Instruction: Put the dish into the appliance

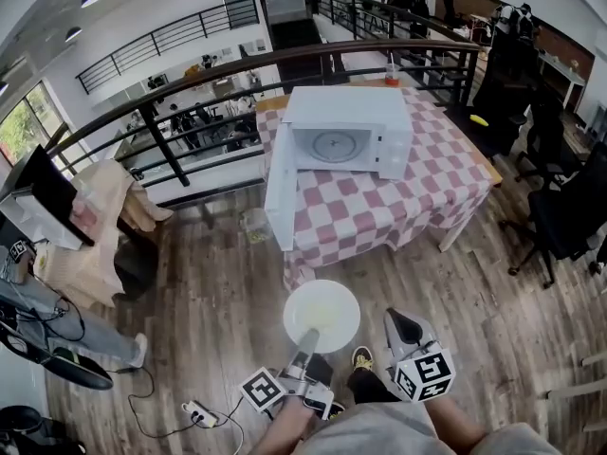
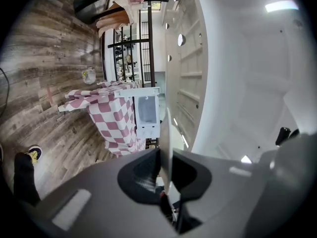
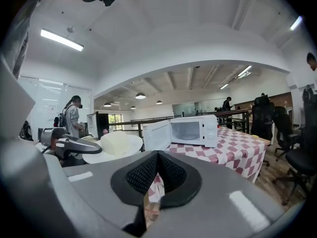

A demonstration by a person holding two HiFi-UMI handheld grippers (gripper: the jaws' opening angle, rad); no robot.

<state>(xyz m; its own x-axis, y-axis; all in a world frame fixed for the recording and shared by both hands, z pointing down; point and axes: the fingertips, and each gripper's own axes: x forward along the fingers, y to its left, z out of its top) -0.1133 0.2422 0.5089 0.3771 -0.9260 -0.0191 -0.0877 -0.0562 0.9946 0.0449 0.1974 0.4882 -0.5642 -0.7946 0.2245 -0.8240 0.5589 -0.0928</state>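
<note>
A white microwave (image 1: 346, 140) stands on a table with a pink-and-white checked cloth (image 1: 417, 192), its door (image 1: 280, 192) swung open to the left. My left gripper (image 1: 308, 337) is shut on the near rim of a round white dish (image 1: 322, 313), held level above the wooden floor in front of the table. In the left gripper view the dish (image 2: 166, 133) shows edge-on between the pads of the left gripper (image 2: 166, 165), with the microwave (image 2: 147, 110) ahead. My right gripper (image 1: 400, 318) is beside the dish, shut and empty. The right gripper view has the right gripper (image 3: 157, 157), the dish (image 3: 114, 145) and the microwave (image 3: 193, 130).
A dark railing (image 1: 237, 74) runs behind the table. Black office chairs (image 1: 569, 211) stand at the right. A clear container (image 1: 254, 226) sits on the floor by the table's left corner. A power strip (image 1: 194, 413) lies at my feet, and a person's legs (image 1: 85, 344) stretch in from the left.
</note>
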